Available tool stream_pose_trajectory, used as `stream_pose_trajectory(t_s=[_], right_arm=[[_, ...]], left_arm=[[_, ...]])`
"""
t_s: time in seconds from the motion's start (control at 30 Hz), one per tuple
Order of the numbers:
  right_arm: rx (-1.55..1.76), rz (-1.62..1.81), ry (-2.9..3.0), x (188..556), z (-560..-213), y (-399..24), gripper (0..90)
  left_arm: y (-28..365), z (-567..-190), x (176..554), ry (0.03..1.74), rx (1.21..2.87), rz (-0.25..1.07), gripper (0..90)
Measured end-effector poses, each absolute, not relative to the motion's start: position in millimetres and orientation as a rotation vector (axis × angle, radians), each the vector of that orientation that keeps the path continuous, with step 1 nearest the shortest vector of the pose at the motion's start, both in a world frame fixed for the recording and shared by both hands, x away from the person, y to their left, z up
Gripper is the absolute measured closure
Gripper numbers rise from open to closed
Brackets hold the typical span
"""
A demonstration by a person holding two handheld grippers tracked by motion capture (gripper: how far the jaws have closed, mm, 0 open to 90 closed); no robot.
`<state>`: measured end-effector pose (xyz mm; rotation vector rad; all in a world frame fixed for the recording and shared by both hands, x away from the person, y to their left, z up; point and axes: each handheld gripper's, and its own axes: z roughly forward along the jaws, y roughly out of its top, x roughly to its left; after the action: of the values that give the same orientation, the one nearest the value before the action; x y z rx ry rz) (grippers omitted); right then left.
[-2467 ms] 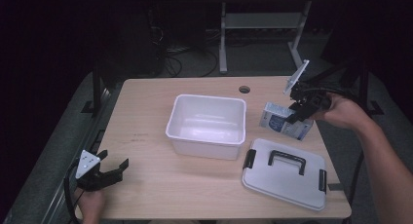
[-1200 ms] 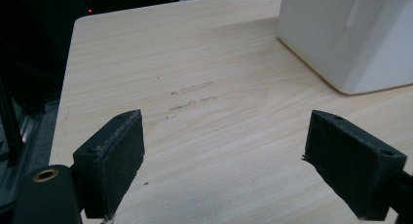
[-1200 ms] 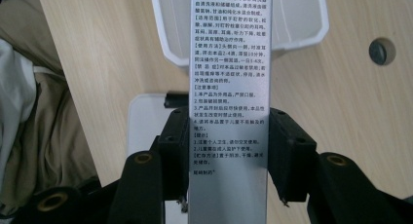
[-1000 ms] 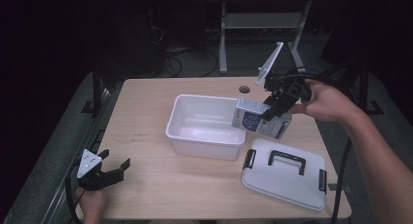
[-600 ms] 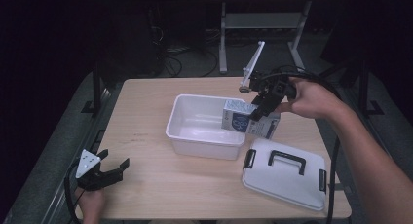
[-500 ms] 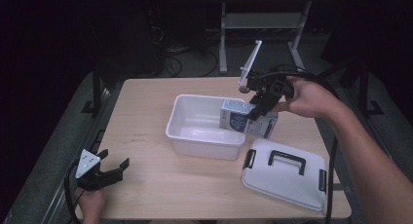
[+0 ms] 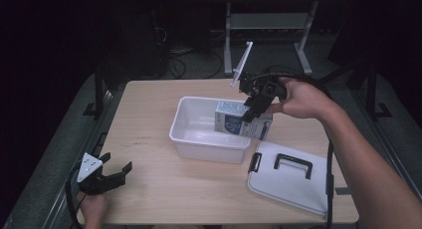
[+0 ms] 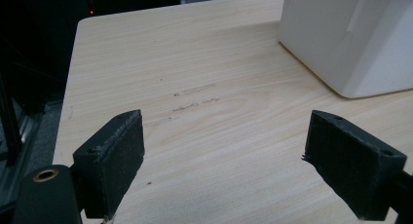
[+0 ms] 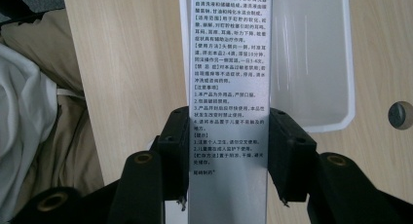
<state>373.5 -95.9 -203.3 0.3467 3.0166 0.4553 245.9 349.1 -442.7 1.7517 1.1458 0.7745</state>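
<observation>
I held the right gripper (image 7: 253, 105) clamped on the blue-and-white carton (image 7: 243, 125), pads pressing both narrow sides. Since the frame a second earlier, the carton had travelled leftward from beside the white bin (image 7: 199, 134) to a position over the bin's right rim, raised clear of the table (image 7: 149, 109). I judged the placing step to be near: the carton needed only lowering into the bin. The lid (image 7: 293, 176) lay apart at the front right. My left gripper (image 7: 107, 176) rested unmoved near the front left corner, jaws wide apart, holding nothing.
</observation>
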Motion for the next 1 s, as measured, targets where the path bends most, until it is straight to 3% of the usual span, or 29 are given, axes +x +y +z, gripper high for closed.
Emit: stream_pose_trajectory(t_s=[1.0], right_arm=[[0.314, 0.46, 3.035, 385.6, -217.0, -58.5, 55.4]], left_arm=[[350.8, -441.7, 244.8, 1.142, 1.752, 0.778, 13.7]])
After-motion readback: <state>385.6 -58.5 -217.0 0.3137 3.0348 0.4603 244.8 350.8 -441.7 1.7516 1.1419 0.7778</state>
